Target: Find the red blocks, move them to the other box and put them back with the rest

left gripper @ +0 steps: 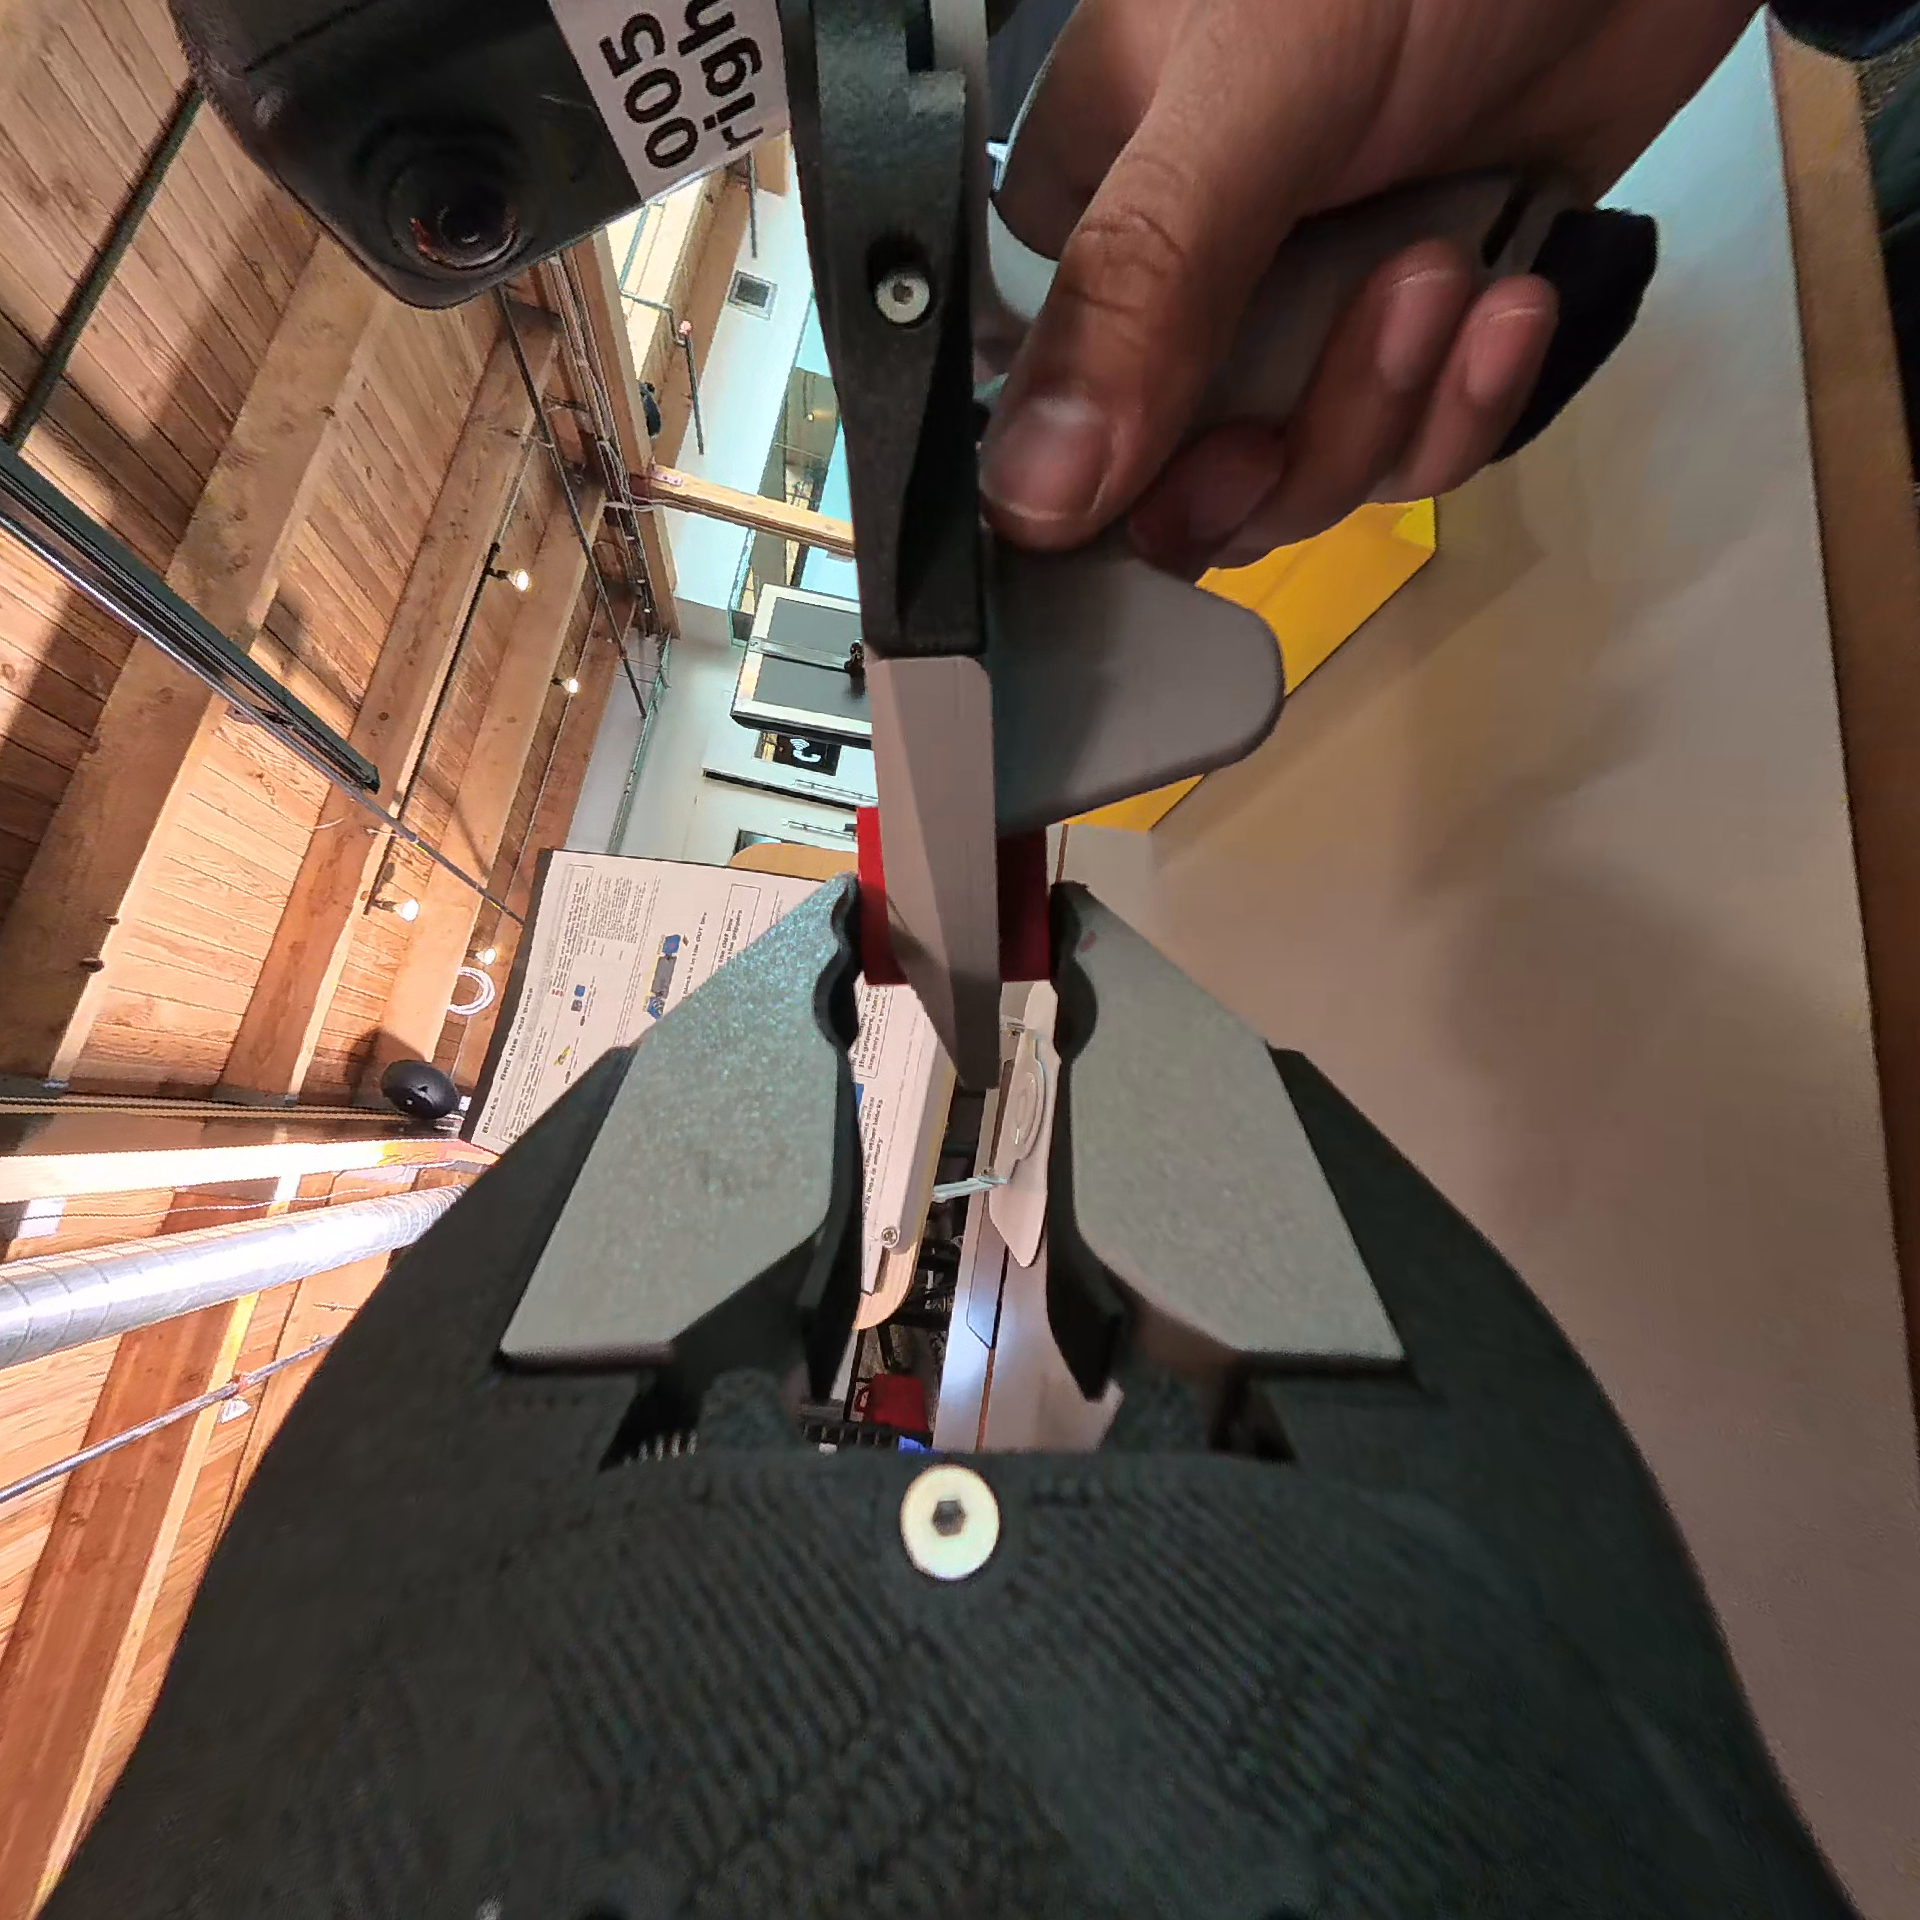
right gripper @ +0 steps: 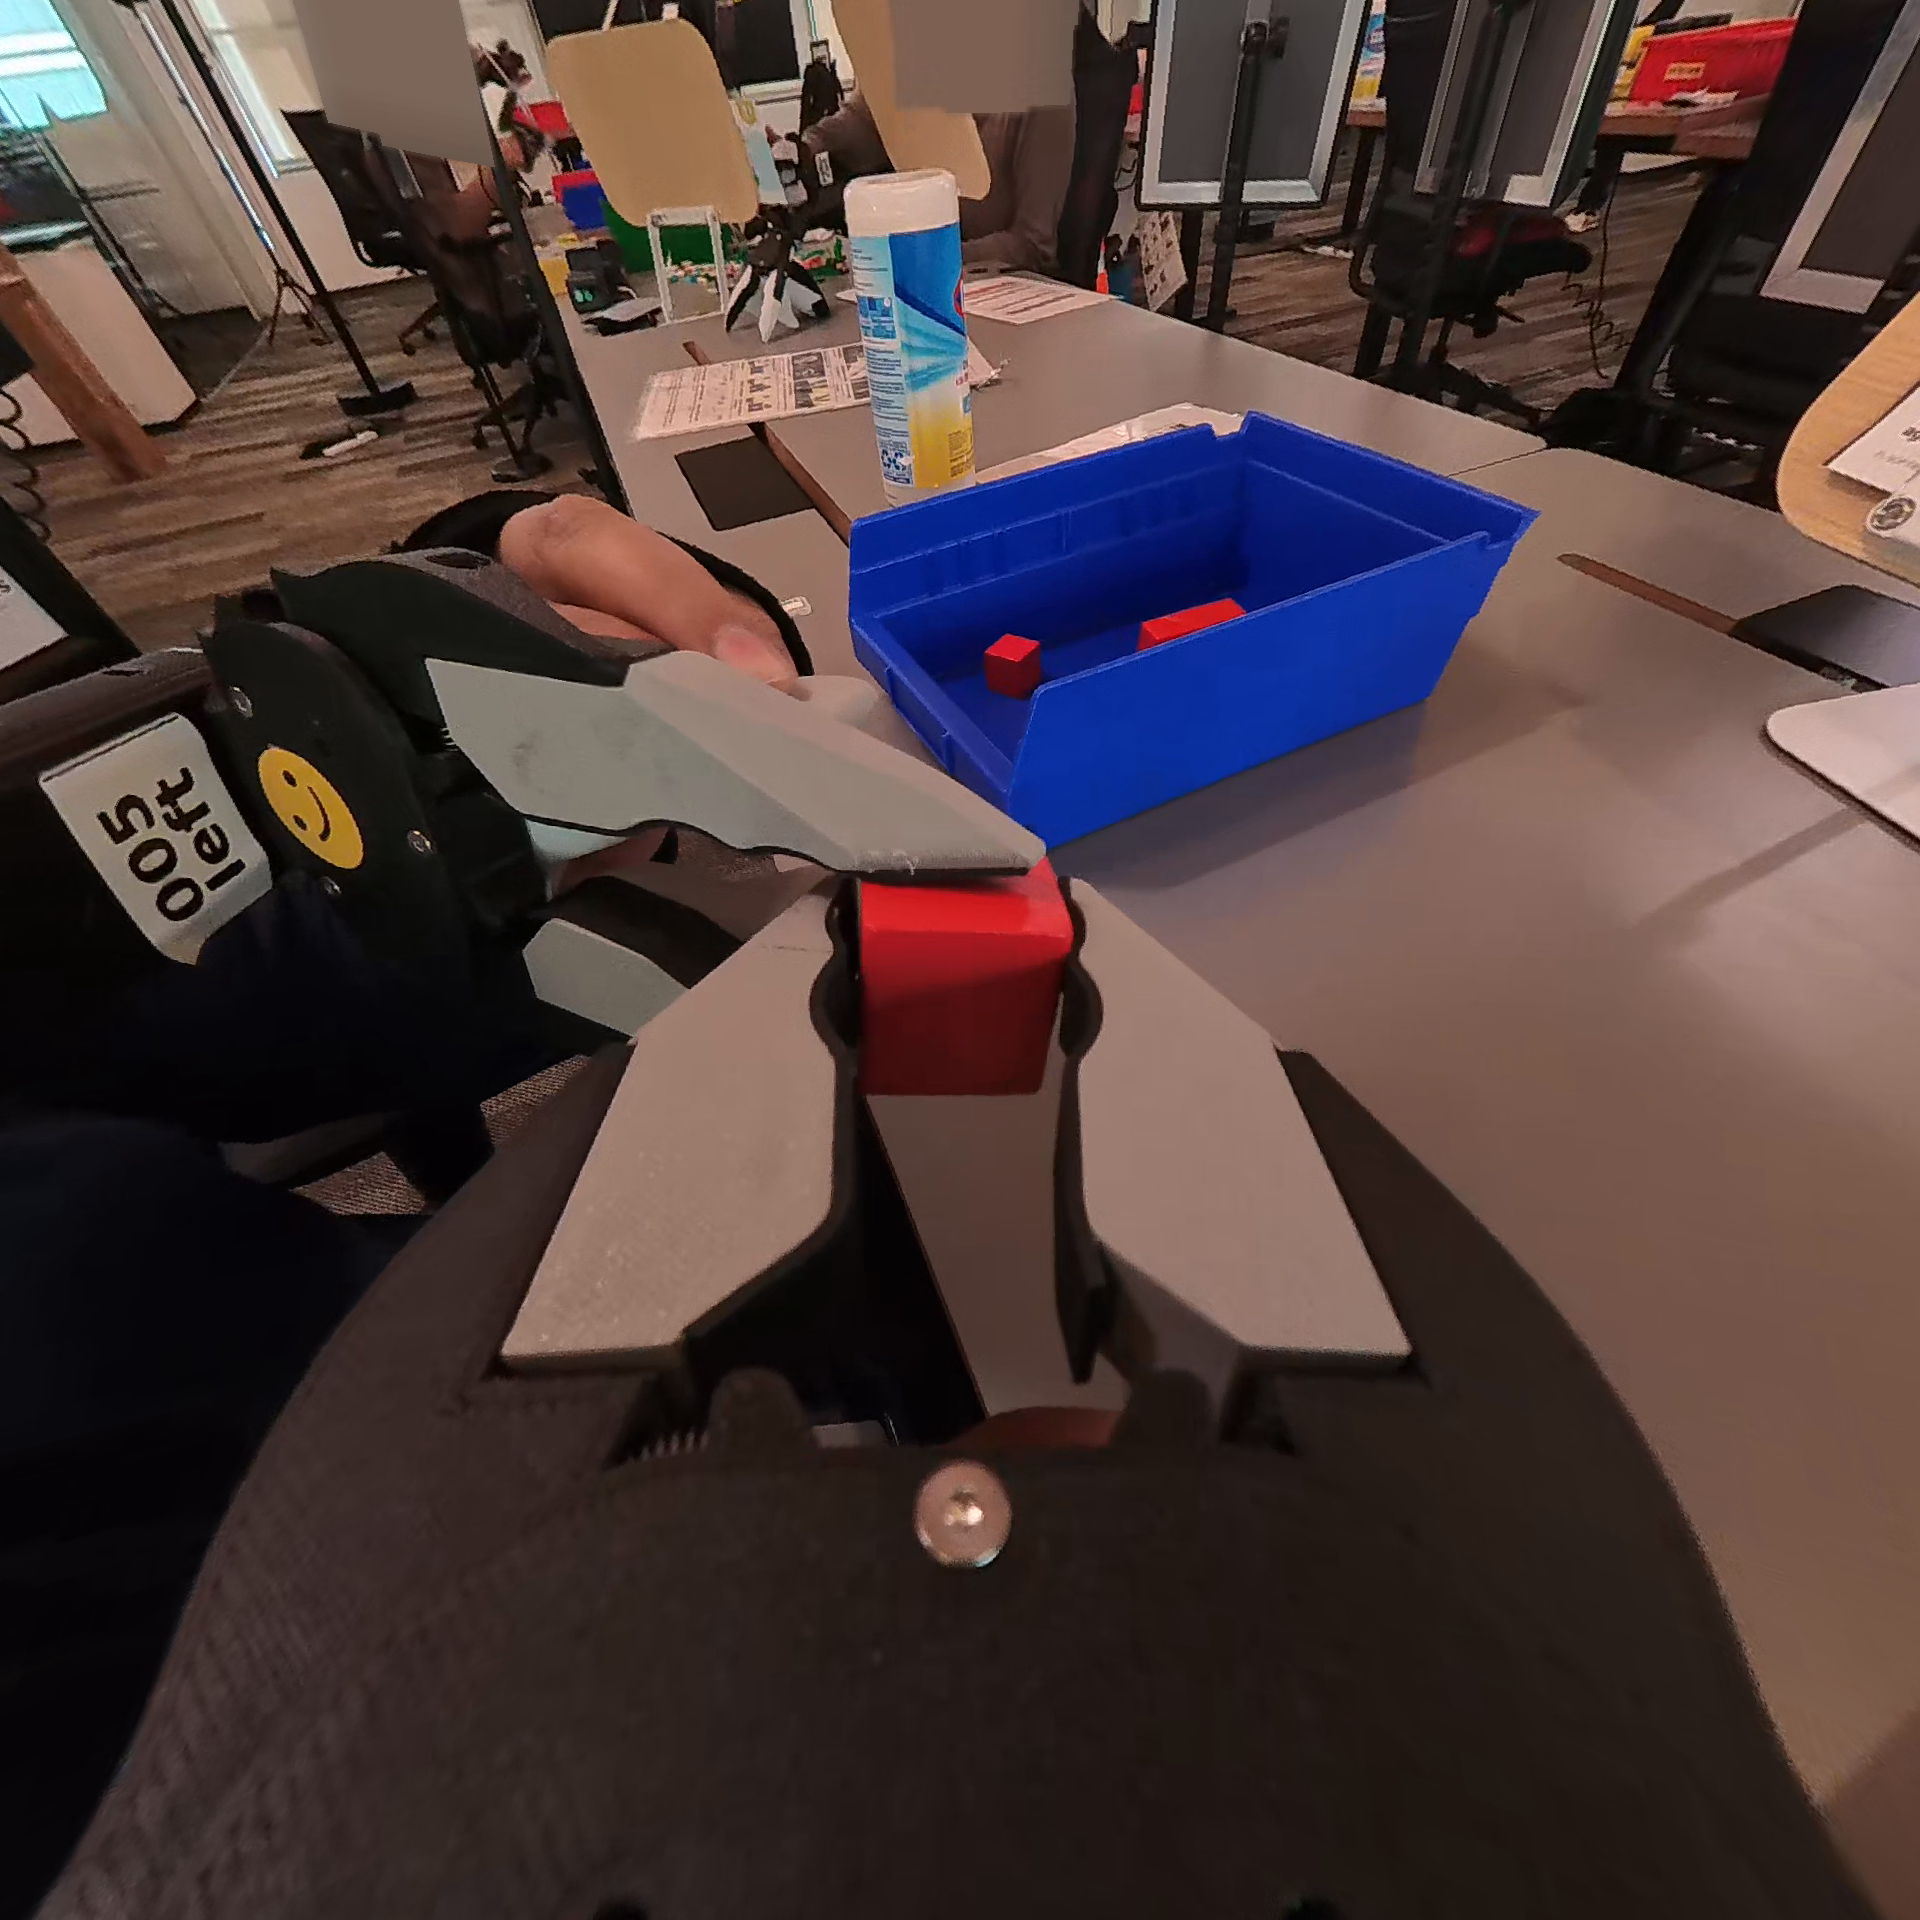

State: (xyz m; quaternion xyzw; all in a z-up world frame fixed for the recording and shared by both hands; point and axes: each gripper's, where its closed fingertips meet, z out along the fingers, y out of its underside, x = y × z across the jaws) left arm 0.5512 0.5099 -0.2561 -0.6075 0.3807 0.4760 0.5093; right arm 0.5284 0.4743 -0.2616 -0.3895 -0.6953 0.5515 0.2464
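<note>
Grey tables (right gripper: 1455, 935), patterned carpet (right gripper: 208, 416), office chairs (right gripper: 353, 197), wood-plank ceiling (left gripper: 208, 520), small lights (left gripper: 520, 580)

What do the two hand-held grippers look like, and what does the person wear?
Both grippers, left and right, have a black textured body with a silver screw, and grey wedge-shaped fingers with black wavy pads. Each carries a white label; the left also has a yellow smiley sticker. The person wears a dark sleeve.
</note>
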